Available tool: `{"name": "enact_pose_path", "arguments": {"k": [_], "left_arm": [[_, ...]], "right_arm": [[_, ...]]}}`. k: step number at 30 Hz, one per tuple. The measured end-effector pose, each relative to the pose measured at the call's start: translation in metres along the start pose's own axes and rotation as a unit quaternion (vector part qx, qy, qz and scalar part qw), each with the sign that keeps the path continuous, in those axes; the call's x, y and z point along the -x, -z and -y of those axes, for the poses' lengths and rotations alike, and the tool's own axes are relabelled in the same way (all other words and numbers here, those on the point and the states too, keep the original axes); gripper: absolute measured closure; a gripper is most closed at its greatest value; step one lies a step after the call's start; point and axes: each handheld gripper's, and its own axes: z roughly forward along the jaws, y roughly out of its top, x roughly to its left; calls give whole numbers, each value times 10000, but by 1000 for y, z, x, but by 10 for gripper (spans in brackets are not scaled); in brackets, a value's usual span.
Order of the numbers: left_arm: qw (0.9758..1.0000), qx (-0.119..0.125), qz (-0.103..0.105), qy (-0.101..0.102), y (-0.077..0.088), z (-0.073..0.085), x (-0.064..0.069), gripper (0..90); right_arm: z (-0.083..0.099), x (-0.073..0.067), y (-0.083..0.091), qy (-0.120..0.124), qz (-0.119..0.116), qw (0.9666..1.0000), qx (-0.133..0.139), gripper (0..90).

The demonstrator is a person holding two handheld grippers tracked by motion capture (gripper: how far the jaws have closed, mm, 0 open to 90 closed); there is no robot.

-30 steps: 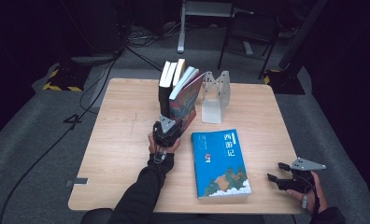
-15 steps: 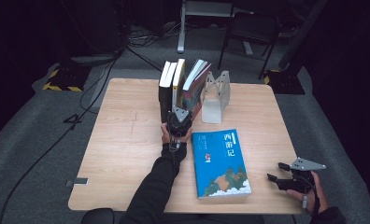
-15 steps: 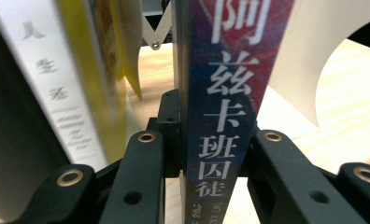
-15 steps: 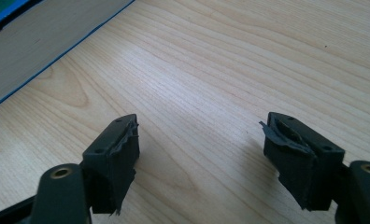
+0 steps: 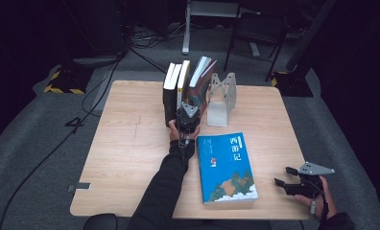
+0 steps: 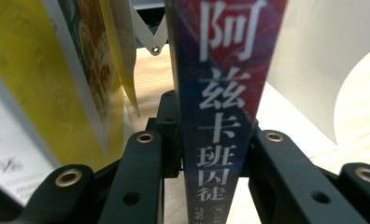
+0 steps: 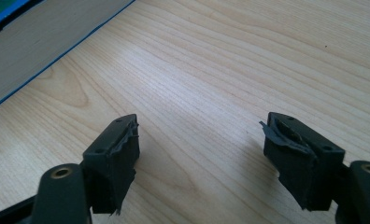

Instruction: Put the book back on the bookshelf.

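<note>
Several books stand in a row at the back middle of the table. My left gripper (image 5: 187,116) (image 6: 210,138) is shut on the spine of the dark blue and red book (image 5: 201,79) (image 6: 223,93), which has white characters on it and leans right toward the metal bookend (image 5: 221,98) (image 6: 314,60). To its left stand a black book (image 5: 169,98) and a yellow-covered one (image 6: 38,88). A blue book (image 5: 226,165) (image 7: 38,44) lies flat at the front. My right gripper (image 5: 284,176) (image 7: 202,135) hovers open over bare wood at the front right.
The wooden table (image 5: 125,148) has free room on its left half. Its right edge runs close beside my right hand. Cables and a chair (image 5: 255,33) stand on the dark floor behind the table.
My left gripper has moved to the right and slightly away along the row, carrying the held book closer to the bookend. The right gripper has stayed where it was.
</note>
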Motion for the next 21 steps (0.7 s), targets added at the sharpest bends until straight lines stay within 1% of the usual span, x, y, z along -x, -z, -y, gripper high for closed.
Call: {"name": "enact_pose_path", "arguments": {"k": [2, 7, 10, 12, 15, 16, 19, 21], "left_arm": [[10000, 20, 8, 32, -1, 0, -1, 723], [10000, -3, 54, -39, -1, -1, -3, 716], [10000, -38, 79, -10, 0, -2, -4, 706], [9998, -78, -11, -155, 3, -4, -4, 693], [9997, -80, -18, -218, 9, -4, -6, 674], [9998, -68, -19, -204, 11, -4, -7, 671], [9996, -86, -48, -247, 16, -4, -10, 659], [9991, -115, -91, -391, 19, -3, -9, 652]], "right_arm": [[0, 0, 0, 9, 3, 10000, 4, 261], [0, 0, 0, 15, 3, 10000, 3, 261], [0, 0, 0, 15, 3, 10000, 4, 261], [0, 0, 0, 15, 5, 10000, 3, 261], [0, 0, 0, 16, 3, 10000, 3, 261], [0, 0, 0, 9, 1, 10000, 0, 261], [0, 0, 0, 9, 1, 10000, -1, 261], [0, 0, 0, 9, 0, 10000, -1, 261]]}}
